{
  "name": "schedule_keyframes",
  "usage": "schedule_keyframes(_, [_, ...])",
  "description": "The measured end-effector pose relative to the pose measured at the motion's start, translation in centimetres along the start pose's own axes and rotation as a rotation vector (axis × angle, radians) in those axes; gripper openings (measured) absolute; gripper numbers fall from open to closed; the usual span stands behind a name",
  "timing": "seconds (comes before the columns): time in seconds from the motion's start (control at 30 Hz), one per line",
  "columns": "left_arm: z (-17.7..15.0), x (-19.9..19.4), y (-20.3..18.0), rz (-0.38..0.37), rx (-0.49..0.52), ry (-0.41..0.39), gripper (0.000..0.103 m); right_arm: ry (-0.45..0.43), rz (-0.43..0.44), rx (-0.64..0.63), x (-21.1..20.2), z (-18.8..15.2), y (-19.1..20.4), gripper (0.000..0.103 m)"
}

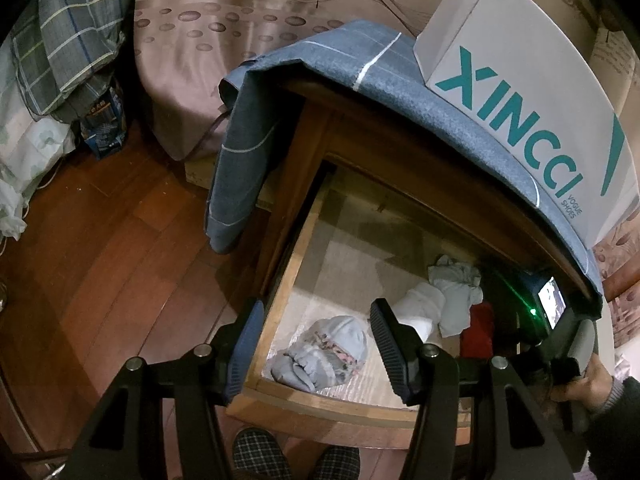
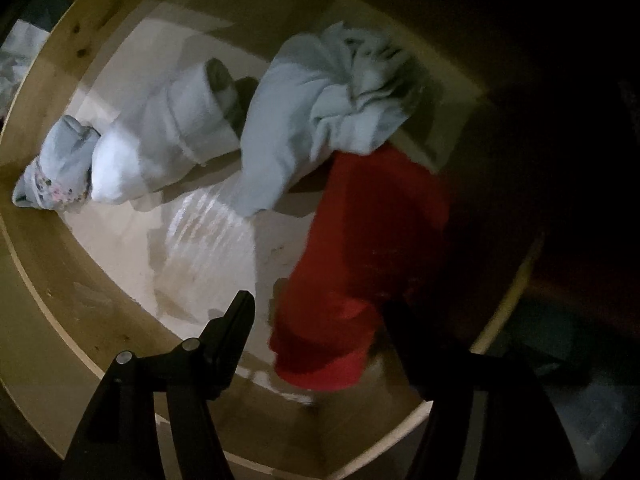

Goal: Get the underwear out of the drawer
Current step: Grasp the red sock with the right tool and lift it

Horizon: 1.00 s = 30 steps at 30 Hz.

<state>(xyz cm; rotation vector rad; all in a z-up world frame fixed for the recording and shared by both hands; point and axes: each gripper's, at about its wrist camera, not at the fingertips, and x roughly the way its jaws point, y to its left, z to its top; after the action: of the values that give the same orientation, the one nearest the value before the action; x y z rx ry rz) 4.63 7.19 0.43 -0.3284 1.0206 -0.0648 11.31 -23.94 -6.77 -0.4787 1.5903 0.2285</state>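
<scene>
Red underwear [image 2: 360,264] lies in the drawer [image 2: 52,280], its near end between my right gripper's [image 2: 316,312] spread fingers, long axis running away; my left gripper [image 1: 316,344] hovers released, farther off.

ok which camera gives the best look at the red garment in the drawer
The right wrist view: the red garment fills the middle of the picture, between the open right tool's fingers. The left wrist view shows only a small red patch beside the right tool.
</scene>
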Motion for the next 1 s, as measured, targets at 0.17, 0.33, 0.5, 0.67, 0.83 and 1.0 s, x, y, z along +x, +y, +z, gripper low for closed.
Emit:
schedule_keyframes(0.17, [0.0, 0.1, -0.1, 0.006, 0.01, -0.001, 0.057, 0.002, -0.037, -0.032, 0.9, 0.4, 0.7, 0.069])
schedule_keyframes(0.33, [0.0, 0.2, 0.0, 0.003, 0.004, 0.004, 0.057, -0.054, -0.084, -0.08, 1.0, 0.0, 1.9, 0.076])
schedule_keyframes(0.5, [-0.1, 0.2, -0.1, 0.006, 0.007, 0.004, 0.057, -0.036, -0.054, -0.104, 2.2, -0.7, 2.7, 0.076])
schedule_keyframes(0.67, [-0.1, 0.3, -0.2, 0.008, 0.008, 0.005, 0.057, -0.02, -0.002, -0.081, 2.1, -1.0, 2.6, 0.056])
schedule_keyframes(0.83, [-0.1, 0.3, -0.1, 0.005, 0.003, 0.01, 0.057, 0.028, 0.044, -0.041, 1.7, -1.3, 2.3, 0.032])
schedule_keyframes(1.0, [-0.1, 0.5, -0.1, 0.005, 0.004, 0.024, 0.057, 0.054, 0.07, -0.012, 0.6, -2.0, 1.4, 0.029])
